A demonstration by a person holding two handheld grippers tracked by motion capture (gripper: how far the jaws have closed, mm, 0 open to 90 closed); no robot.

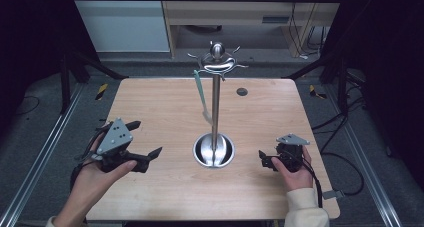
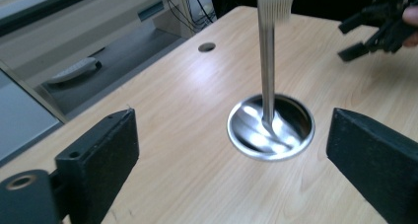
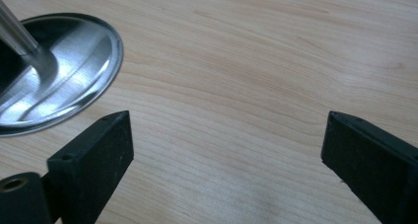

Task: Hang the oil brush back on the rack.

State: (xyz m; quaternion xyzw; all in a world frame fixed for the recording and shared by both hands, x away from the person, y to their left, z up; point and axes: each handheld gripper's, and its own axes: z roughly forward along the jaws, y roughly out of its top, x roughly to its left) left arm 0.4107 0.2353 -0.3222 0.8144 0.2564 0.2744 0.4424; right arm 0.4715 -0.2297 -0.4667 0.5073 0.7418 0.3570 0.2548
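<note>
High view: wooden table (image 1: 165, 107); steel utensil stand (image 1: 215, 94) upright at centre, pale green spatula (image 1: 202, 94) hanging from top hook. Left gripper (image 1: 148, 138) jaws spread, holding nothing; right gripper (image 1: 263, 158) near stand base.

Left gripper view: jaws wide apart, stand base (image 2: 270, 127) between them farther off.

Right gripper view: jaws wide apart over bare wood, base (image 3: 59, 71) at upper left.
</note>
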